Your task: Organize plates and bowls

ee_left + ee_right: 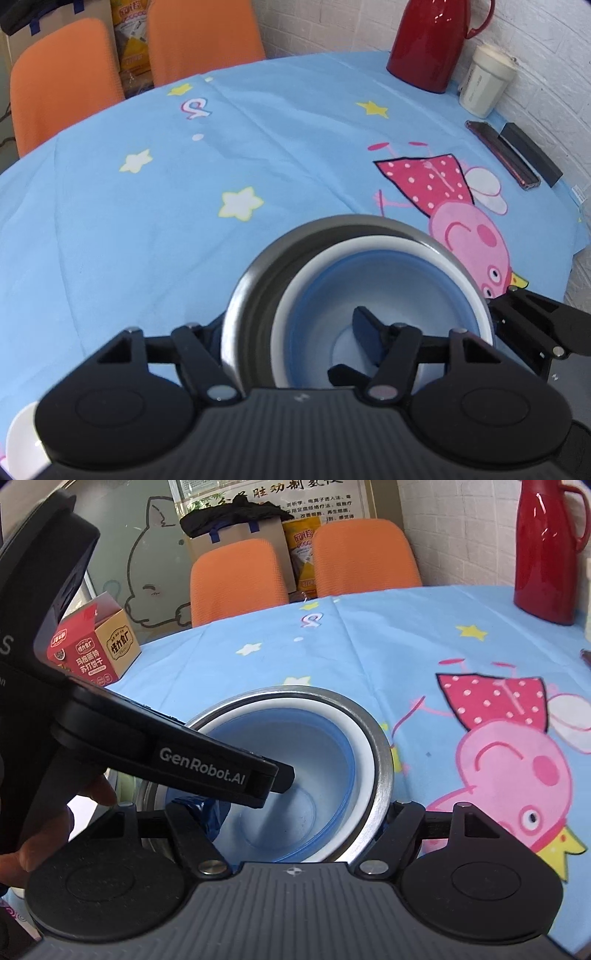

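Note:
A blue bowl with a white rim (373,273) sits inside a steel bowl (258,273) on the blue cartoon tablecloth. My left gripper (295,343) straddles the near-left walls of both bowls: one finger (364,332) is inside the blue bowl, the other is outside the steel bowl. From the right wrist view the same blue bowl (325,746) in the steel bowl (380,775) lies between my right gripper's (295,812) fingers, one blue-padded finger (207,812) inside, the other outside the steel rim. The left gripper's body (207,764) reaches in from the left.
A red thermos (432,40), a white cup (484,81) and two dark flat boxes (517,155) stand at the far right by the brick wall. A red snack box (92,646) is at the far left edge. Two orange chairs (295,565) stand behind the table. A white dish (22,443) is near left.

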